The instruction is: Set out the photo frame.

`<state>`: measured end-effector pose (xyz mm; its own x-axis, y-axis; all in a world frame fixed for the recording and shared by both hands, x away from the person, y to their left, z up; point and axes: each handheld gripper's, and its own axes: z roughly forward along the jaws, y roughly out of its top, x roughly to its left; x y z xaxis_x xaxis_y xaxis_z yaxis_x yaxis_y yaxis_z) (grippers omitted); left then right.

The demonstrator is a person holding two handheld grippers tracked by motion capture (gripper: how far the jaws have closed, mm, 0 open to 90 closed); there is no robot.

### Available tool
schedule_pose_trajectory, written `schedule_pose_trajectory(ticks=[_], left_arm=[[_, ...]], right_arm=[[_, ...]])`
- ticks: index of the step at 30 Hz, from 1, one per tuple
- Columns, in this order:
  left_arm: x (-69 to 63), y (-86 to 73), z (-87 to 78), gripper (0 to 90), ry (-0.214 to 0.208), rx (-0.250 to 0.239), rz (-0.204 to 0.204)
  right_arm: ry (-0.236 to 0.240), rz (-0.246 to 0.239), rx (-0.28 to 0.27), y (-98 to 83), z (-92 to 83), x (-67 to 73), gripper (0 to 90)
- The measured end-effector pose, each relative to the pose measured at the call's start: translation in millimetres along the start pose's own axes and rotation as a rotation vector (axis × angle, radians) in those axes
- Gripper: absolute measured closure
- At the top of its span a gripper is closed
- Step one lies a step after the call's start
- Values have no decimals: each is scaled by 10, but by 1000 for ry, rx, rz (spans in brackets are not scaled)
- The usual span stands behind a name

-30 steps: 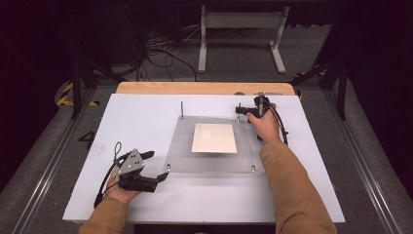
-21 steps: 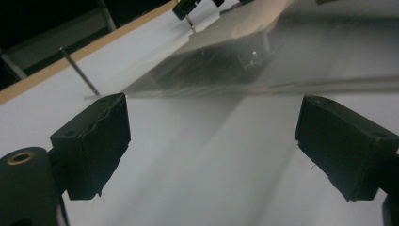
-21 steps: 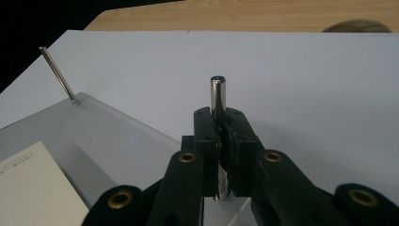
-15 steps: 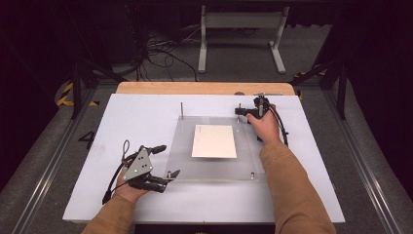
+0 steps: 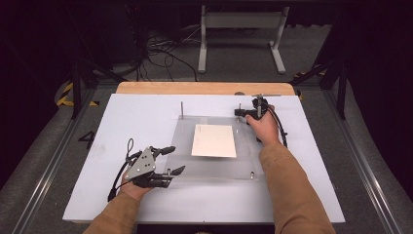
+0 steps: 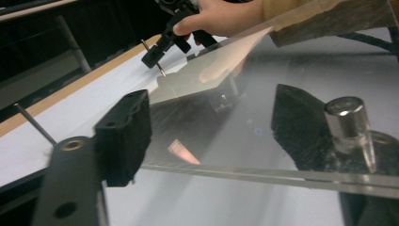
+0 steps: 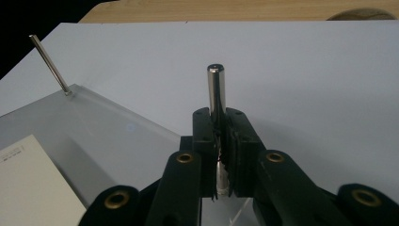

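Observation:
A clear acrylic plate (image 5: 214,165) lies on the white board (image 5: 131,122) with a white card (image 5: 214,140) on its middle. Thin metal pins stand at its corners. My right gripper (image 5: 238,112) is at the far right corner, shut on the upright pin (image 7: 216,89) there, which rises between its pads (image 7: 204,136). My left gripper (image 5: 175,160) is at the near left corner and has just been closing. Its jaws straddle the plate's edge (image 6: 263,174), with the short corner pin (image 6: 348,125) close to the right jaw. The left pad (image 6: 122,136) touches nothing.
Another tall pin (image 5: 181,109) stands at the plate's far left corner and a short one (image 5: 252,174) at the near right. A wooden strip (image 5: 204,88) borders the board's far side. Cables and a metal stand (image 5: 238,29) lie on the floor beyond.
My left gripper has moved right, up to the plate's near left corner, and its jaws have narrowed. The right gripper has kept still on its pin.

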<state>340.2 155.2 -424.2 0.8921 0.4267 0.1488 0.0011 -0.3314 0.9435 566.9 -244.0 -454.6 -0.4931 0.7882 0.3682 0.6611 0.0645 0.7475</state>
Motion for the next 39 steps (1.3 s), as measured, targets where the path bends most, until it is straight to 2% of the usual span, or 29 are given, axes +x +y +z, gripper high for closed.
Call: schedule_pose_trajectory(ticks=[1,4,7,9,11,13,16,18,21,27,32,34,36,37,39], left_arm=[[-4,-5,4,392,1,-6,5],[-6,-5,16,423,6,-7,23],[-9,-2,28,458,11,4,48],[-7,5,32,465,6,6,49],[-2,14,31,464,6,6,39],[0,17,31,464,4,7,37],[-1,22,31,464,7,7,37],[-2,23,31,464,7,7,36],[8,35,28,464,6,10,36],[10,53,27,464,8,11,24],[17,72,26,464,8,11,14],[20,89,23,464,11,15,12],[23,97,21,464,11,17,8],[28,103,20,464,11,18,8],[32,117,19,464,10,20,0]], right_arm=[[-2,8,1,2,0,3,832],[6,28,-1,-2,-4,-4,827],[-11,15,3,0,-16,21,815],[-26,16,3,-4,-31,30,711],[-17,9,-12,-26,-38,72,596],[-19,-7,-9,-36,-49,98,578],[-46,-70,-14,-72,-171,174,508],[-45,-67,-21,-75,-204,180,500],[-30,-79,-61,-86,-412,230,446],[-21,-197,-93,-145,-808,404,404],[-10,-346,-81,-267,-1115,621,402],[12,-381,-97,-324,-1231,677,394],[22,-391,-107,-354,-1288,701,395],[33,-420,-117,-425,-1414,746,396],[38,-429,-120,-457,-1470,770,396]])
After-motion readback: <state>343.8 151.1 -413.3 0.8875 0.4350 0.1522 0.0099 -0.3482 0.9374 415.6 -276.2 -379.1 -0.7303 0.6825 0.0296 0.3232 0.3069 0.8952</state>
